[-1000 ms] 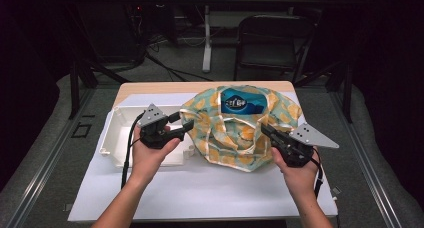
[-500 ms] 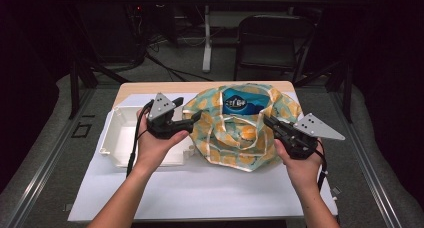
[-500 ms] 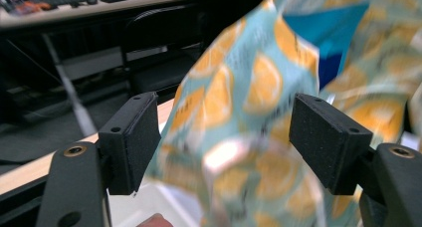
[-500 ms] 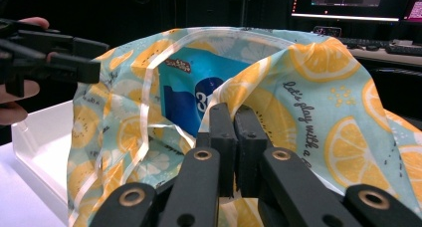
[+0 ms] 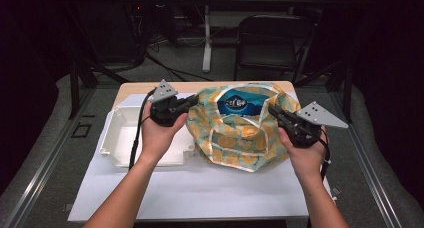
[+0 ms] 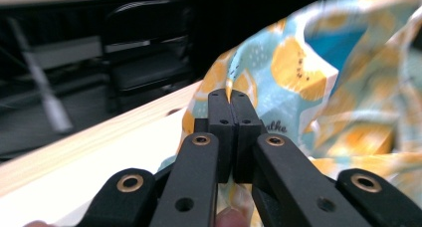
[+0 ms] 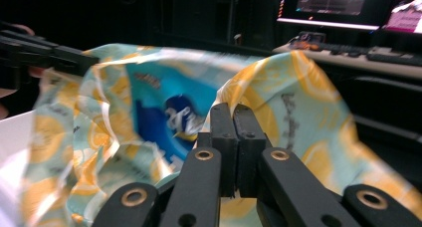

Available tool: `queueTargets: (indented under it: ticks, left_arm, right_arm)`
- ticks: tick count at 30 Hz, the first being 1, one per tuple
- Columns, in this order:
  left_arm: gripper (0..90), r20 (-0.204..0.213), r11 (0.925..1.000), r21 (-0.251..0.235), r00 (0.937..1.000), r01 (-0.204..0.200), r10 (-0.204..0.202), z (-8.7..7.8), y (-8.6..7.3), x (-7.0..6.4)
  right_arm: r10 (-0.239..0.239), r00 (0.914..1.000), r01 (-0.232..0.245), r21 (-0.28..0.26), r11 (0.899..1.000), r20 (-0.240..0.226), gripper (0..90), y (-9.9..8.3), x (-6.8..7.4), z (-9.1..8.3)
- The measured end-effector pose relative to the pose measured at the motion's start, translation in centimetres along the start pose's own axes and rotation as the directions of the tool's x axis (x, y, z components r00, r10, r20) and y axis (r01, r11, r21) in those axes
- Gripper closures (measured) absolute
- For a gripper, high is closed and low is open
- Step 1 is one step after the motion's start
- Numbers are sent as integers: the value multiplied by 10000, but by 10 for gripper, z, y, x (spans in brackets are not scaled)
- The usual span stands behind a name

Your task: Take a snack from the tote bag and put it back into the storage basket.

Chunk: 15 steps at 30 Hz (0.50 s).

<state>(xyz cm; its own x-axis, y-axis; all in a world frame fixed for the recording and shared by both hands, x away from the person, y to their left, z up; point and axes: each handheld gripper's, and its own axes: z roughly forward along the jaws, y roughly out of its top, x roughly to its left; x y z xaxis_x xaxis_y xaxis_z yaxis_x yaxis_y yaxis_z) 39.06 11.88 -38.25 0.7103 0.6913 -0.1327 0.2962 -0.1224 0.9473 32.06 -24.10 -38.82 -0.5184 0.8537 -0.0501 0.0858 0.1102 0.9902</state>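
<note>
A light-blue cloth bag [image 5: 240, 138] printed with orange citrus slices sits mid-table, its mouth held wide. A blue packet [image 5: 240, 104] lies inside it. My left gripper [image 5: 192, 102] is shut on the bag's left rim. My right gripper [image 5: 272, 109] is shut on the right rim. In the left gripper view the jaws [image 6: 229, 95] pinch a fold of the bag [image 6: 298, 77]. In the right gripper view the jaws [image 7: 231, 110] clamp the cloth [image 7: 308, 87], with the packet [image 7: 169, 107] beyond them and the left gripper [image 7: 64, 57] at the far rim.
A white shallow tray [image 5: 125, 138] lies left of the bag, under my left hand. A white sheet [image 5: 200, 193] covers the wooden table [image 5: 135, 88]. A black chair [image 5: 270, 43] and a stand pole are behind the table, off its far edge.
Both grippers have risen and moved farther from me with the bag's rim in them. The mouth of the bag stands higher and wider, showing more of the blue packet.
</note>
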Motion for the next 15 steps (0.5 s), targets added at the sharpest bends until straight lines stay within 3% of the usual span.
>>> queueTargets:
  ticks: [1, 2, 3, 5, 7, 8, 10, 12, 15]
  left_arm:
    - [900, 88, 9991, -81, 9991, 405, -404, 0, 2, 5]
    - [900, 302, 9935, -295, 9935, 1102, -1093, 1, 5, 18]
    - [900, 302, 9935, -295, 9935, 1102, -1093, 1, 5, 18]
    - [900, 475, 9802, -363, 9801, 1945, -1927, 3, 5, 32]
    - [900, 264, 9668, -255, 9669, 2543, -2537, 7, 3, 43]
    - [900, -20, 9637, -94, 9638, 2667, -2668, 9, 1, 47]
    - [896, -473, 9625, 280, 9621, 2699, -2684, 14, -3, 50]
    - [869, -567, 9704, 448, 9704, 2375, -2348, 16, -5, 49]
    - [657, -1078, 9876, 315, 9828, 1540, -1499, 11, -4, 41]
  right_arm:
    - [-54, 9999, 55, -61, 10000, 114, 900, 7, -6, 3]
    - [-84, 9998, 86, -73, 9999, 193, 900, 11, -9, 4]
    - [-84, 9998, 86, -73, 9999, 193, 900, 11, -9, 4]
    - [-36, 9996, 39, -128, 9999, 292, 900, 19, -16, 8]
    - [42, 9993, -37, -153, 9999, 371, 900, 28, -24, 13]
    - [65, 9992, -60, -142, 9999, 389, 900, 32, -28, 16]
    - [326, 9974, -340, 212, 9992, 646, 900, 37, -39, 27]
    - [449, 9963, -472, 298, 9984, 731, 900, 37, -42, 30]
    - [556, 9959, -593, 504, 9970, 718, 900, 34, -46, 36]
